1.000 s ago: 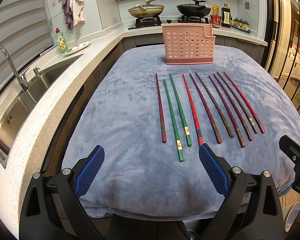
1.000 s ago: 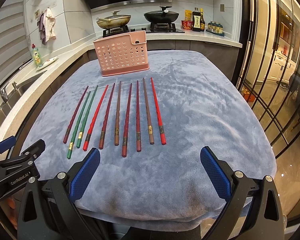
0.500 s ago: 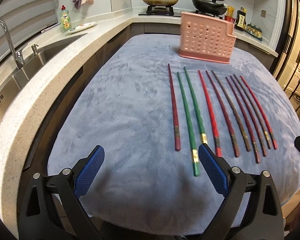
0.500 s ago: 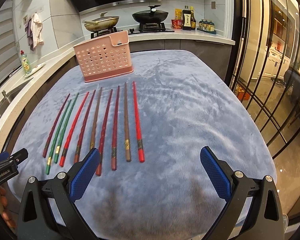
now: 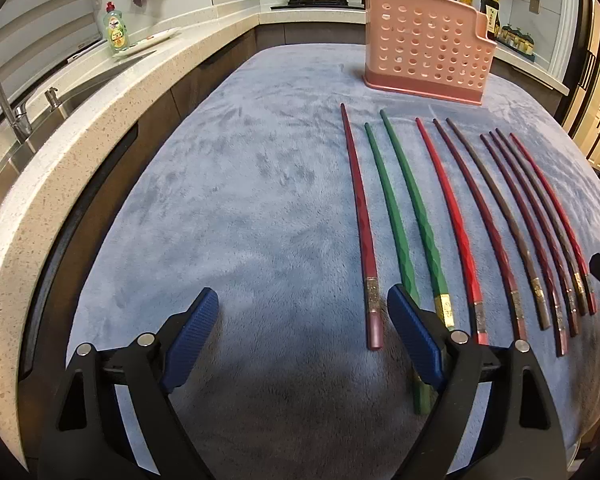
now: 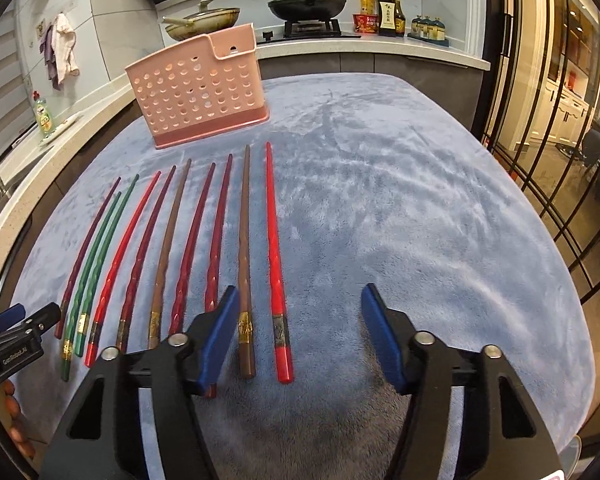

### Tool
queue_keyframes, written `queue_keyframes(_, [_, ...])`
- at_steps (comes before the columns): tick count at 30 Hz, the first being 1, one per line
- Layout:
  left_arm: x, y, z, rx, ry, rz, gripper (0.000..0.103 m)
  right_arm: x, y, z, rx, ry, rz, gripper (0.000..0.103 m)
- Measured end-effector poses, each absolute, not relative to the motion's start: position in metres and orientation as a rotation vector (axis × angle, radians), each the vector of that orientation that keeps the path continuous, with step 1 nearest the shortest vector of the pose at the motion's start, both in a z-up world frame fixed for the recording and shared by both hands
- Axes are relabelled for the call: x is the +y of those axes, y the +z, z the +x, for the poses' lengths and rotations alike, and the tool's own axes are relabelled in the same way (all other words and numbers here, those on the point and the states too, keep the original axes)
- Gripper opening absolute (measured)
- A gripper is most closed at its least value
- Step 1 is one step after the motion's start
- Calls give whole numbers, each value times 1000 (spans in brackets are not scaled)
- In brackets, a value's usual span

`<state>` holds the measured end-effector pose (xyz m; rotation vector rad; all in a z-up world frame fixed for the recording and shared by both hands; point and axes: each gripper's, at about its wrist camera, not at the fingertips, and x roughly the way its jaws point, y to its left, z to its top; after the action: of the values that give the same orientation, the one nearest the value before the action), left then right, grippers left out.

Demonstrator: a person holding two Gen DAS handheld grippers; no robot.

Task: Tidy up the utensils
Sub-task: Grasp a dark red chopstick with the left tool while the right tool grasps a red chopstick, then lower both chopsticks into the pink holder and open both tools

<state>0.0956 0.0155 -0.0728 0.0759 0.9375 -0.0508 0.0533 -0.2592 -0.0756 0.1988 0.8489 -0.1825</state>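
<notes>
Several chopsticks lie side by side on a blue-grey cloth (image 5: 240,208). From the left: a dark red one (image 5: 360,216), two green ones (image 5: 392,208), a bright red one (image 5: 452,216), then darker red and brown ones. A pink perforated holder (image 5: 424,46) stands upright behind them, also in the right wrist view (image 6: 200,92). My left gripper (image 5: 304,336) is open and empty, low over the cloth, its right finger over a green chopstick's handle end. My right gripper (image 6: 300,332) is open and empty, straddling the handle ends of the brown chopstick (image 6: 244,264) and rightmost bright red chopstick (image 6: 276,256).
A stone counter with a sink and tap (image 5: 12,112) runs along the left, with a green dish soap bottle (image 5: 116,30). A stove with two pans (image 6: 306,0) and sauce bottles (image 6: 388,10) sits behind the table. Glass doors stand at the right.
Both grippers have moved forward and lower toward the chopsticks' handle ends. The jaws have stayed open. The chopsticks and holder have not moved.
</notes>
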Motion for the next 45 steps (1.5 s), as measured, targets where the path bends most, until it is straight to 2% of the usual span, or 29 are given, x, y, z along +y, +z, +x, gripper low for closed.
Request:
queue_keyframes(3, [14,-78,99,955,-57,77,75,-259,-85,57,878,-170,207,39])
queue_keyframes(9, [13,-83,101,965,-59,75,73,-255,-91,56,870,-175,170,37])
queue_keyframes(14, [10,-83,100,964,-84,67,59,-254,-92,55,866,-175,149,32])
queue_keyframes(17, [8,-81,98,966,-110,60,41,-259,-90,54,870,-167,165,21])
queue_keyframes(19, [6,-79,97,966,-131,60,18,-263,-89,53,873,-157,181,10])
queue_keyframes(21, [5,-78,98,973,-150,54,9,-265,-87,51,879,-148,198,10])
queue_keyframes(31, [18,-43,91,938,-190,-10,7,-273,-41,35,795,-122,229,9])
queue_keyframes(39, [23,28,103,827,-218,-49,7,-288,41,44,643,-113,218,9])
queue_keyframes(45, [18,91,144,720,-234,-63,7,-305,104,80,527,-80,238,7])
